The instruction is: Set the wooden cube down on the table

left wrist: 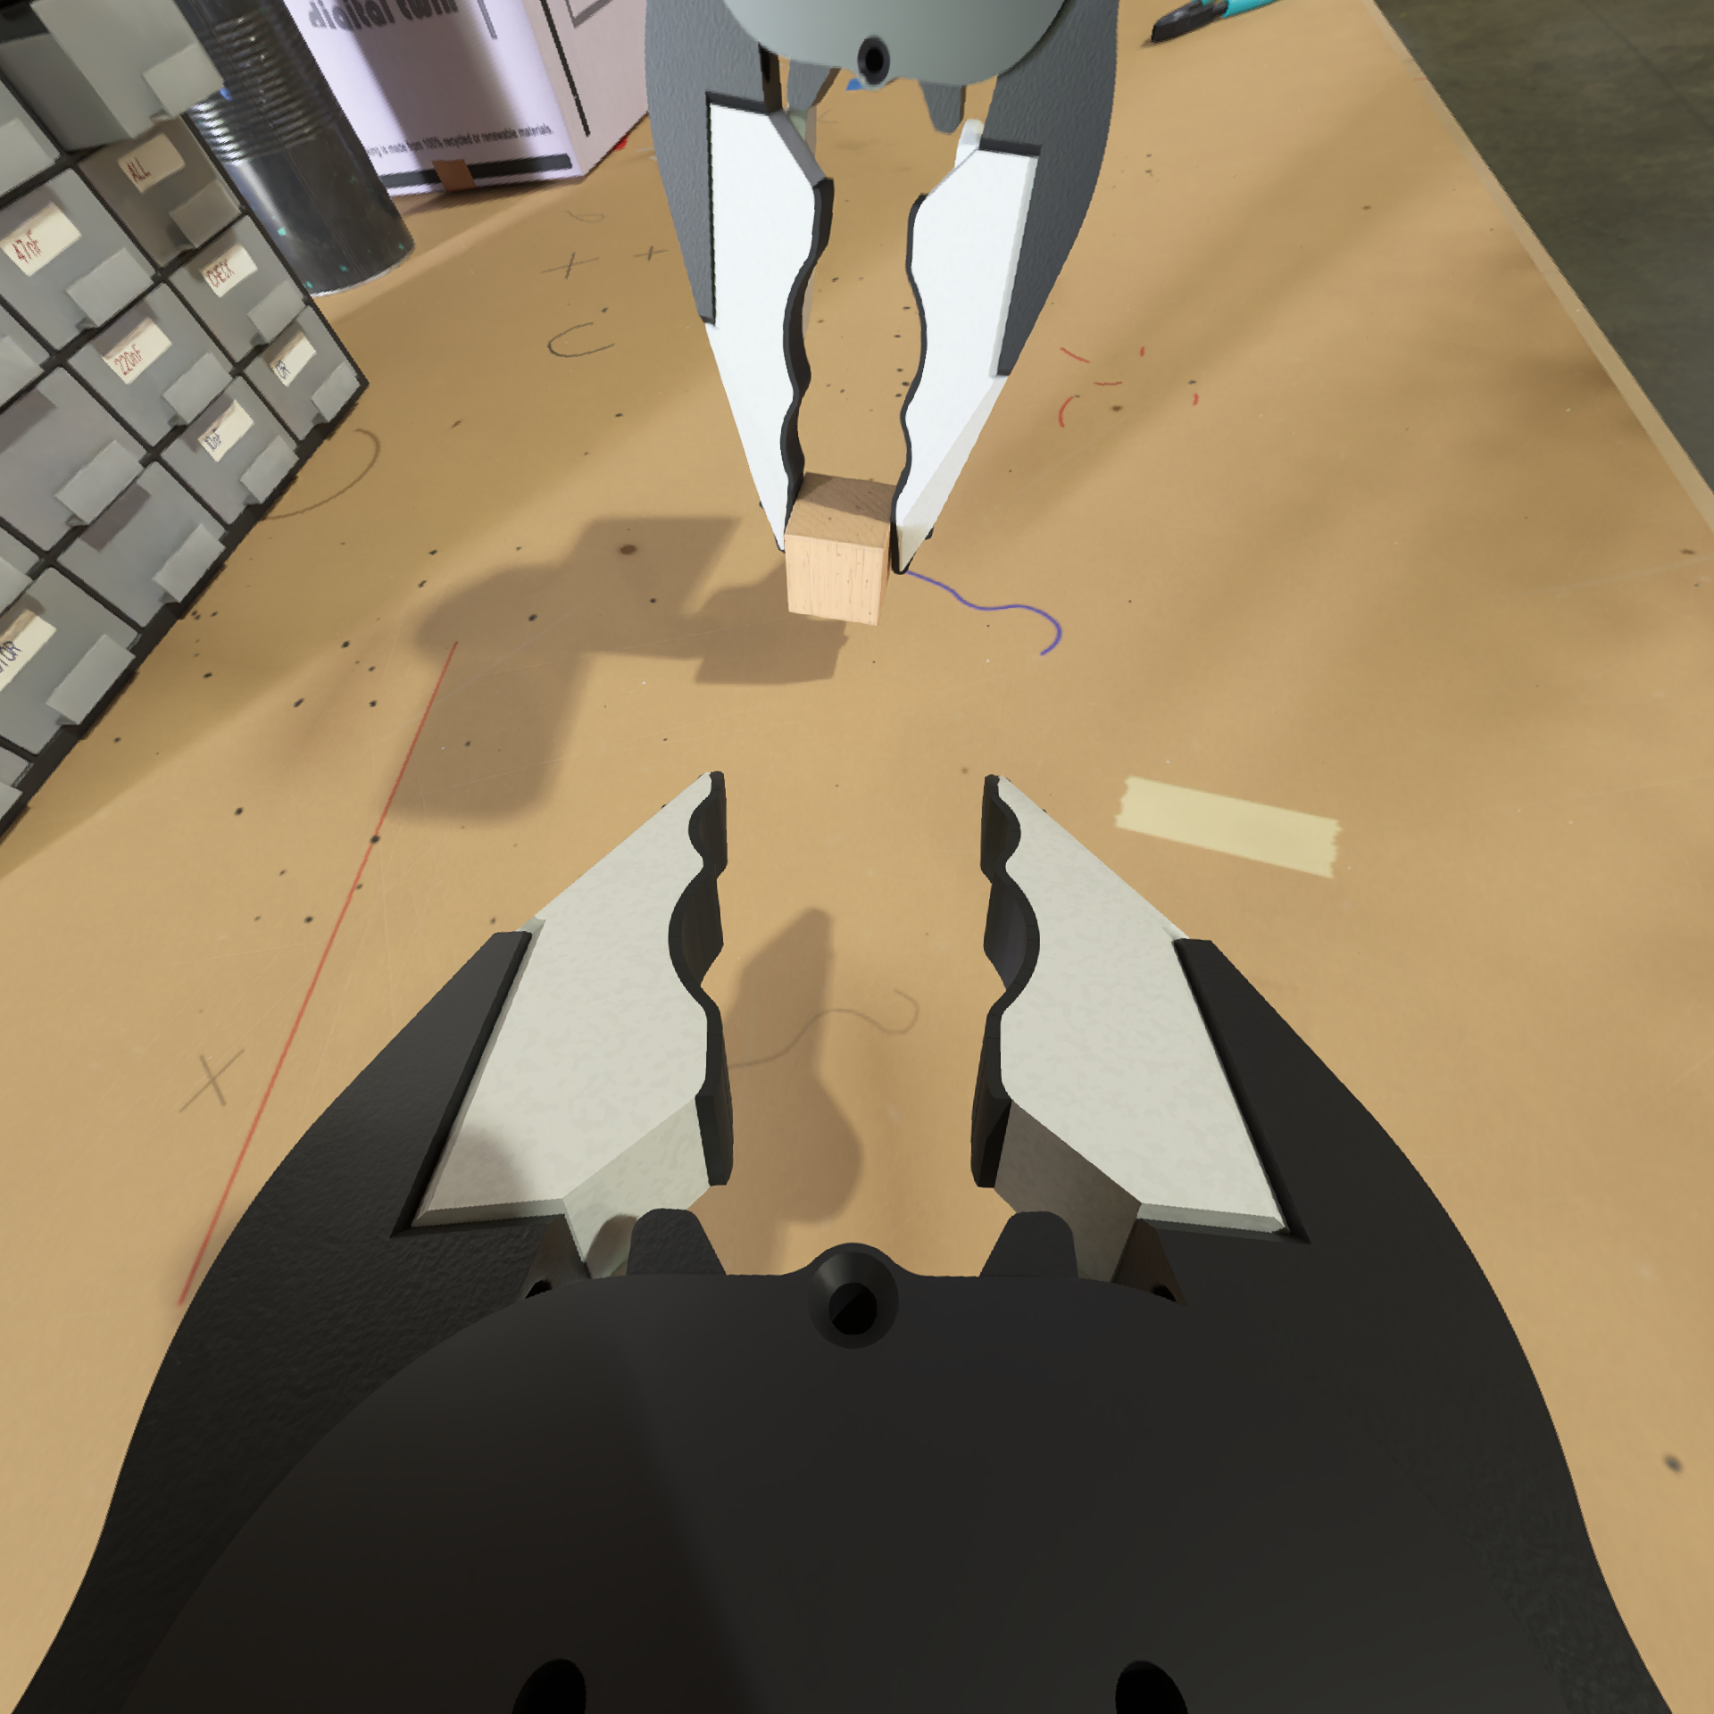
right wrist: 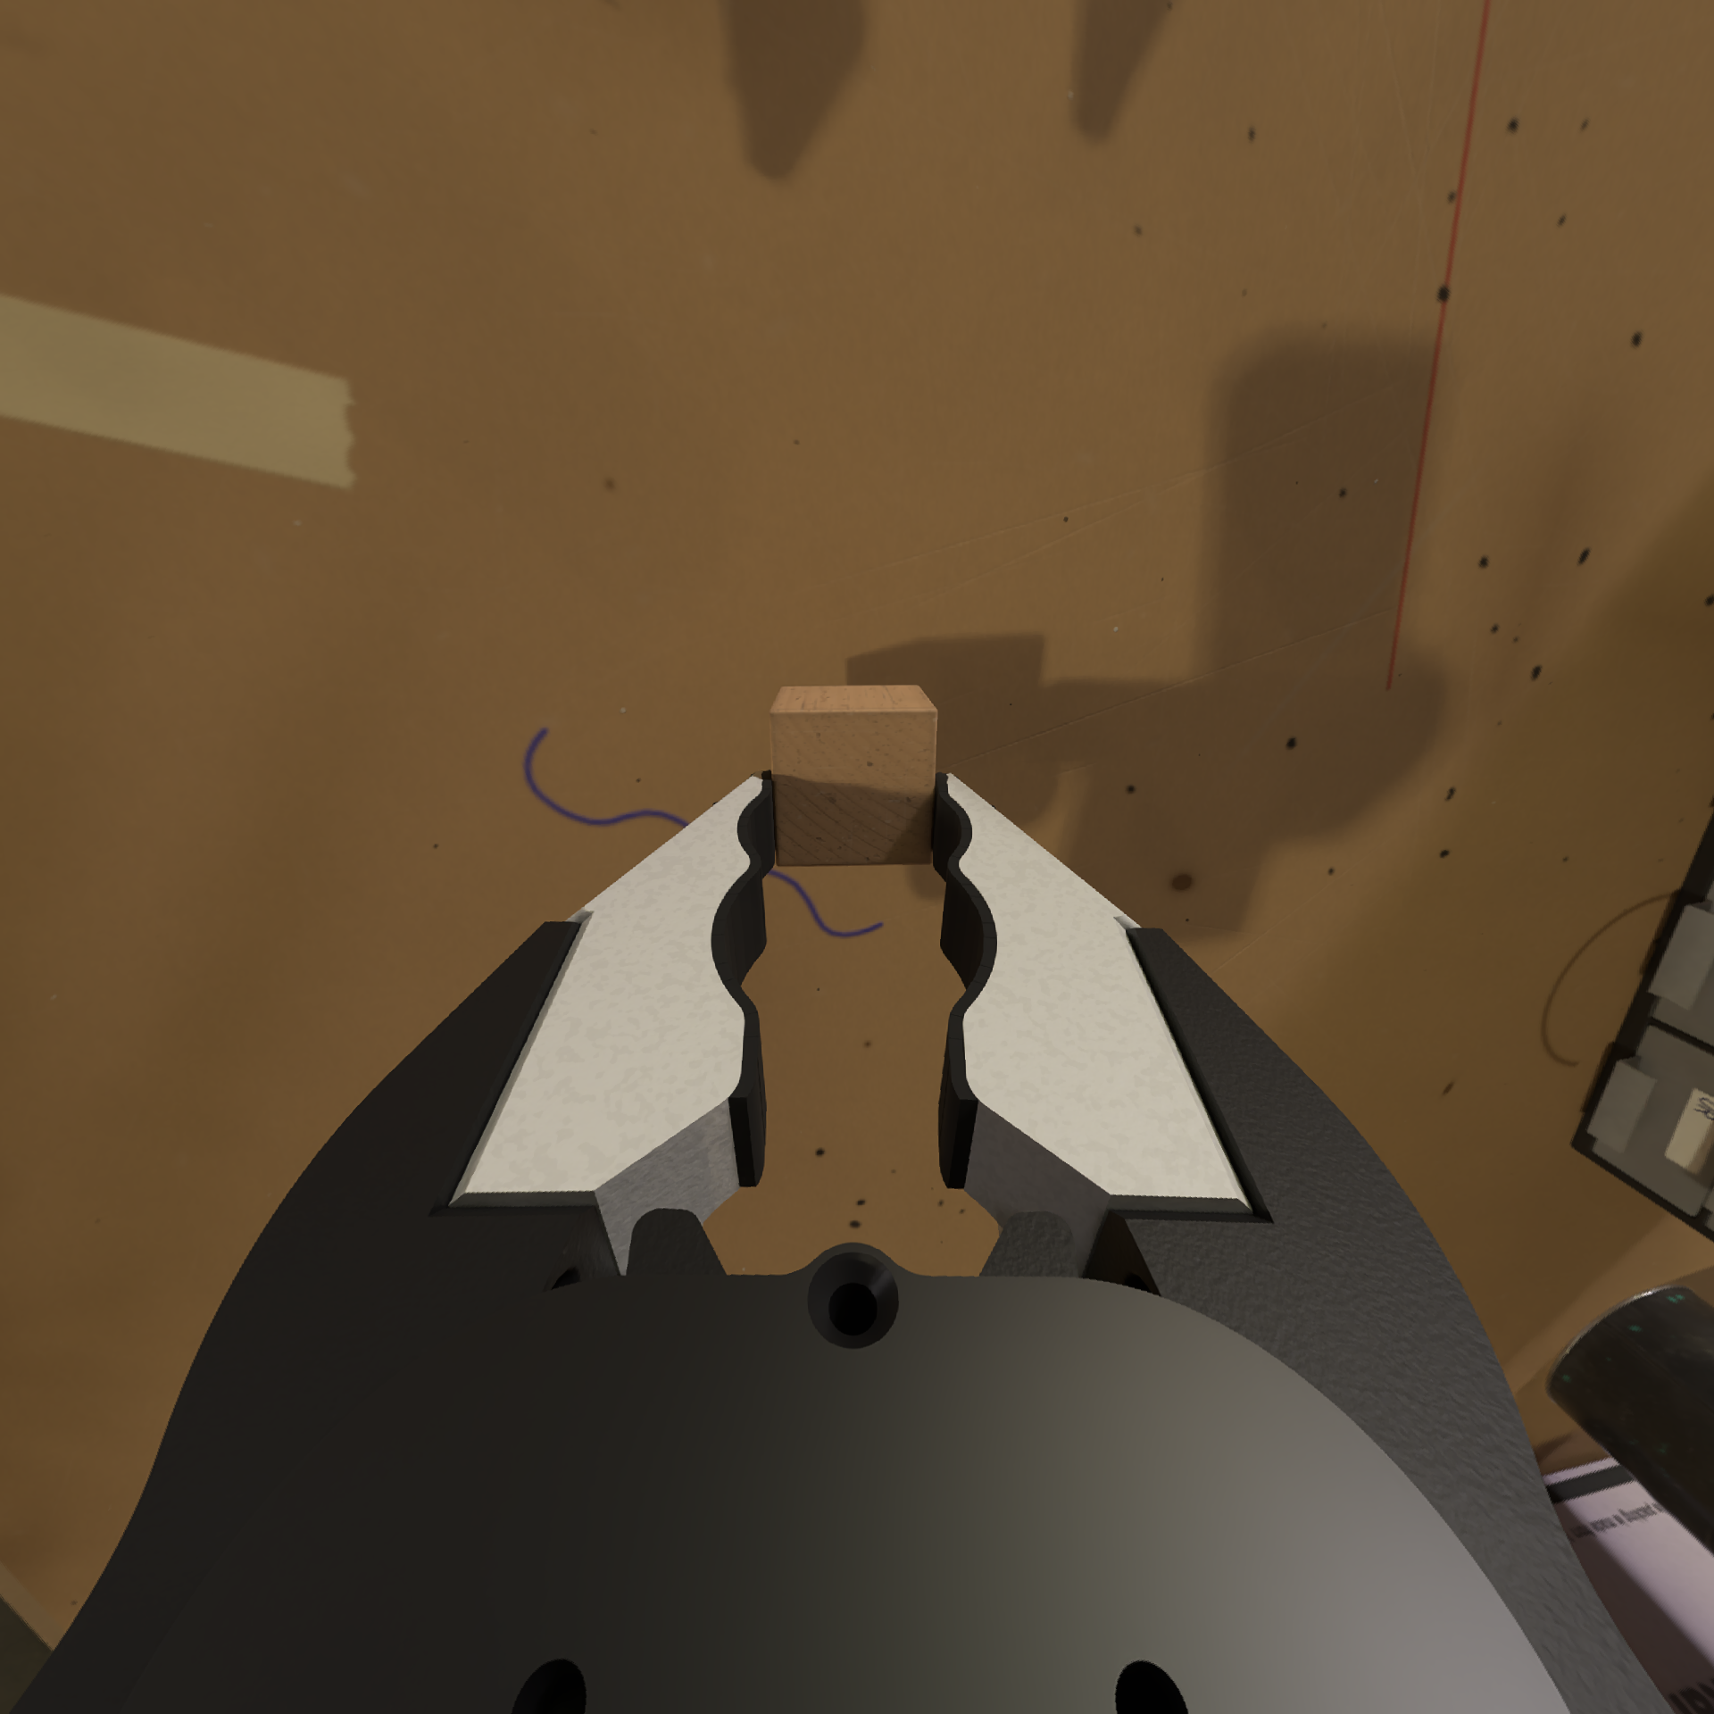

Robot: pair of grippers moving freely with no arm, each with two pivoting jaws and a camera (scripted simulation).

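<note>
The right hand-held gripper (right wrist: 851, 821) grasps the small pale wooden cube (right wrist: 851, 774) at its fingertips, just above or barely touching the brown paper-covered counter (right wrist: 371, 649); contact cannot be told. The placing step seems nearly done. Next: lower until the cube seats flat, then release. The left hand-held gripper (left wrist: 853, 788) hangs released, empty, well apart.
</note>
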